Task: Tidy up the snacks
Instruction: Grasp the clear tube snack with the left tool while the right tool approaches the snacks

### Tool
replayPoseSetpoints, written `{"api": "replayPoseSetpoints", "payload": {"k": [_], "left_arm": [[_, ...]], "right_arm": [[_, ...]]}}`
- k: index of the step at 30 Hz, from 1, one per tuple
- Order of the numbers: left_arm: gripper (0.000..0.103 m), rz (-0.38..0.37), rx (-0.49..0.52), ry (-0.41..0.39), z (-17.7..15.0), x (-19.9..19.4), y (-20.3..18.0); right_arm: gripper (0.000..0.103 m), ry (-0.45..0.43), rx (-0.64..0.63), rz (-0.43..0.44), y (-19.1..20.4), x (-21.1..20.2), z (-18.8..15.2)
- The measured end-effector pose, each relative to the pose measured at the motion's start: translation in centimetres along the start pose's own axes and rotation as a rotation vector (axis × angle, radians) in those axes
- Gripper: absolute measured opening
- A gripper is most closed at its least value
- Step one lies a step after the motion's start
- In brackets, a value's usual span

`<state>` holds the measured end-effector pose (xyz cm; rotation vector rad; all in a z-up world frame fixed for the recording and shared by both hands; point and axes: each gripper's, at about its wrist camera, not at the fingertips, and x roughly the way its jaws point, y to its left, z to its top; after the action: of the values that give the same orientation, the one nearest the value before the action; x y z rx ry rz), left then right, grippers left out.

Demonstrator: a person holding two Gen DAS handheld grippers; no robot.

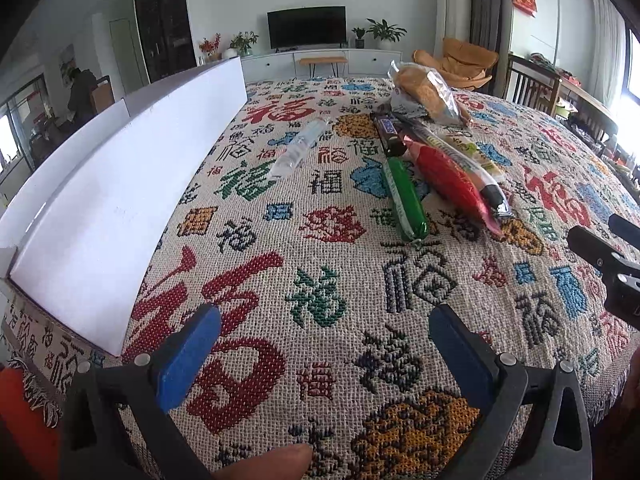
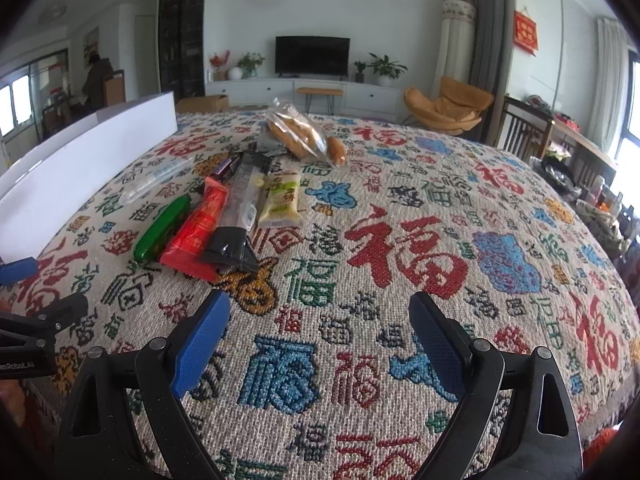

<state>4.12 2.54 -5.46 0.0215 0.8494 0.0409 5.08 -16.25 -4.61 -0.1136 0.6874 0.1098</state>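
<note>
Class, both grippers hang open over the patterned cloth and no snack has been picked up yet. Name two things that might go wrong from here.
1. The green sausage, red packet and black-ended packet lie side by side, partly overlapping, so closing on one may drag its neighbour.
2. The clear water bottle lies on its side and could roll if nudged.

Both wrist views are looking low and forward across the patterned cloth [image 1: 340, 264], sharing the snack pile [image 2: 224, 216] and television [image 2: 312, 55]
</note>
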Motion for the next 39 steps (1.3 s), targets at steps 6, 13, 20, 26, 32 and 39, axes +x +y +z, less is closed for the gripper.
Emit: {"api": "replayPoseSetpoints", "payload": {"k": [6,13,20,26,32,39], "left_arm": [[0.103,0.003,-0.01,0.047,-0.2,1.1,0.6],[0.103,0.011,0.006,0.065,-0.4,1.7,0.4],[0.103,-0.005,-0.012,0.077,-0.3,1.9,0.8],[0.103,-0.018,-0.025,0.09,-0.1,2.3,1.0],[0.103,-0.023,-0.02,0.086,-0.1,2.5,1.0],[0.103,-0.028,-0.013,0.079,-0.1,2.5,1.0]], "right_arm": [[0.093,0.186,-0.019,0.033,0.5,5.0,1.3],[0.094,0.262,0.043,0.069,2.8,9.7,3.7],[0.093,0.198,-0.007,0.244,6.1,8.1,5.7],[0.093,0.197,-0.014,0.118,1.6,7.0,4.9],[0.093,0.259,0.04,0.004,-3.9,8.7,4.1],[0.094,0.244,0.084,-0.006,-5.4,9.8,4.0]]}}
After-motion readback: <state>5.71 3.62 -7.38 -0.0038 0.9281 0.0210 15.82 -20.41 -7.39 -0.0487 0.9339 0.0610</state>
